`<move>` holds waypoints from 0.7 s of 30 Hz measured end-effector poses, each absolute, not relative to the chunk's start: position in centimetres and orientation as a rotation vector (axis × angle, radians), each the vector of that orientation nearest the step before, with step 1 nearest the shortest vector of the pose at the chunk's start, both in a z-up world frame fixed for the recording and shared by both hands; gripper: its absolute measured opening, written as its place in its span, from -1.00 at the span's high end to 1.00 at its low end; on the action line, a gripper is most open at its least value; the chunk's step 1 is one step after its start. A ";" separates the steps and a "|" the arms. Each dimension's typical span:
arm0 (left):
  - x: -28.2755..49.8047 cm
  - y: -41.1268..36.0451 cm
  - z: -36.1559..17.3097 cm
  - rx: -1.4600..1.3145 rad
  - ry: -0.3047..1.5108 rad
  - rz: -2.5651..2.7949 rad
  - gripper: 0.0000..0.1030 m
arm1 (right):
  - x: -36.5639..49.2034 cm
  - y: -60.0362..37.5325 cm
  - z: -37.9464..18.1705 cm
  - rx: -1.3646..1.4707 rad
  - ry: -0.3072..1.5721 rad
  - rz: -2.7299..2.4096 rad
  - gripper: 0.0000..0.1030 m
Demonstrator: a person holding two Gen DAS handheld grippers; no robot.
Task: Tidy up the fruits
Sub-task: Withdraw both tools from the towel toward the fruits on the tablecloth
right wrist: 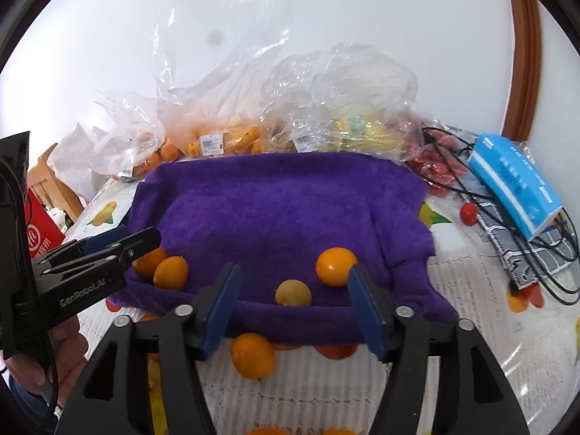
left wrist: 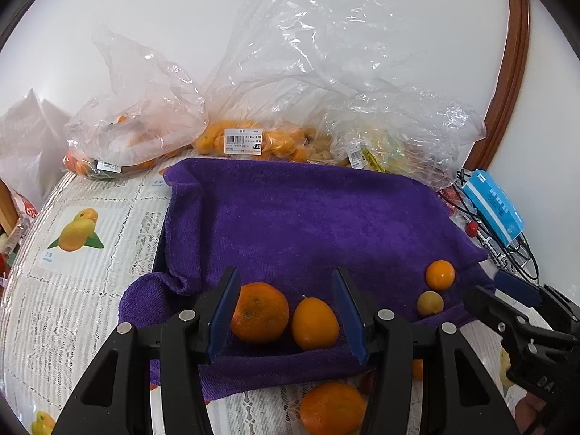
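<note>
Your left gripper (left wrist: 286,317) gapes wide around a mandarin (left wrist: 259,312) and kumquat (left wrist: 314,323), lower centre; your right gripper (right wrist: 294,308), equally wide, frames a small yellow fruit (right wrist: 293,293) on the purple towel (right wrist: 282,210), gripping nothing.

Black plastic gripper (left wrist: 286,311) frames carry blue pads, silver screws, "GenRobot.AI" lettering.

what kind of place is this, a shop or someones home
Most likely a home table after shopping: a fruit-print tablecloth, price-labelled produce bags against the wall, and a tissue box with cables beside a purple towel.
</note>
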State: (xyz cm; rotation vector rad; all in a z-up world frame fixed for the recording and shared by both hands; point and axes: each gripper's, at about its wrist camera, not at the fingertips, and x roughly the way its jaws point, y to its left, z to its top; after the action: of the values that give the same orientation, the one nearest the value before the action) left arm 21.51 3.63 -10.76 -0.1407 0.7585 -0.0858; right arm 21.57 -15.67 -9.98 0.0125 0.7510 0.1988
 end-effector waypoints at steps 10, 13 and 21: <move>20.3 4.3 -9.0 -0.169 0.727 -0.097 0.02 | 18.8 -16.7 -8.2 0.005 0.750 0.095 -0.70; 20.0 4.3 -8.6 -0.169 0.723 -0.110 0.02 | 18.1 -16.9 -8.4 -0.008 0.761 0.061 -0.70; 18.5 3.8 -8.9 -0.143 0.733 -0.131 0.02 | 15.9 -17.8 -8.4 0.030 0.718 0.055 -0.70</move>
State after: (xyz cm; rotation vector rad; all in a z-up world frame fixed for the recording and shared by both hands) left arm 18.46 3.78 -8.88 -0.1427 0.7333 -0.1313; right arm 15.87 -17.83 -8.43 0.0304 0.7183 0.0547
